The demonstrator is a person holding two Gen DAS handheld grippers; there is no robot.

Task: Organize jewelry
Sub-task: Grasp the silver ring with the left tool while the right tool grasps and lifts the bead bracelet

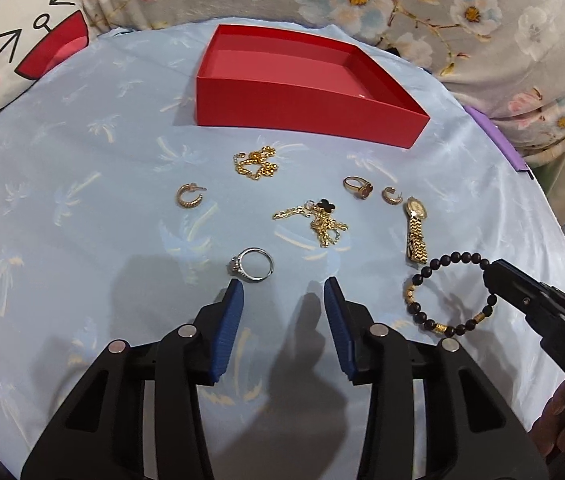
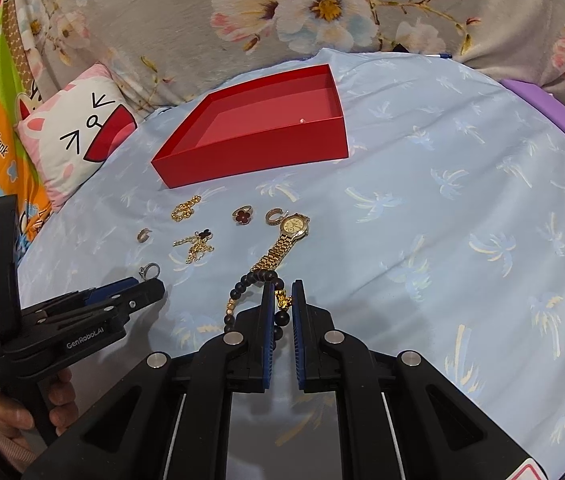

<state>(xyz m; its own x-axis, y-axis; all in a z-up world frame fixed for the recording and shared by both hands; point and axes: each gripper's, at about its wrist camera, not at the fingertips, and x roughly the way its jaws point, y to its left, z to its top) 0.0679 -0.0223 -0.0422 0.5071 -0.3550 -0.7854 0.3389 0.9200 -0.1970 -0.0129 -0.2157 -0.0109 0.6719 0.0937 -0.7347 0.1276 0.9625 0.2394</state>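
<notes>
Red box (image 1: 306, 116), pale blue cloth (image 1: 82, 184) w/ palm print. Gold chains (image 1: 256, 162), gold watch (image 1: 415, 224), silver ring (image 1: 254, 264), black bead bracelet (image 1: 434, 268) w/ gold bits. Grey floral blanket (image 2: 186, 20) behind, blue pads (image 1: 230, 332) on black grippers.

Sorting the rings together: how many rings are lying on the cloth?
2. A silver ring lies just ahead of the left claw; a gold flower ring lies left of the watch.
</notes>
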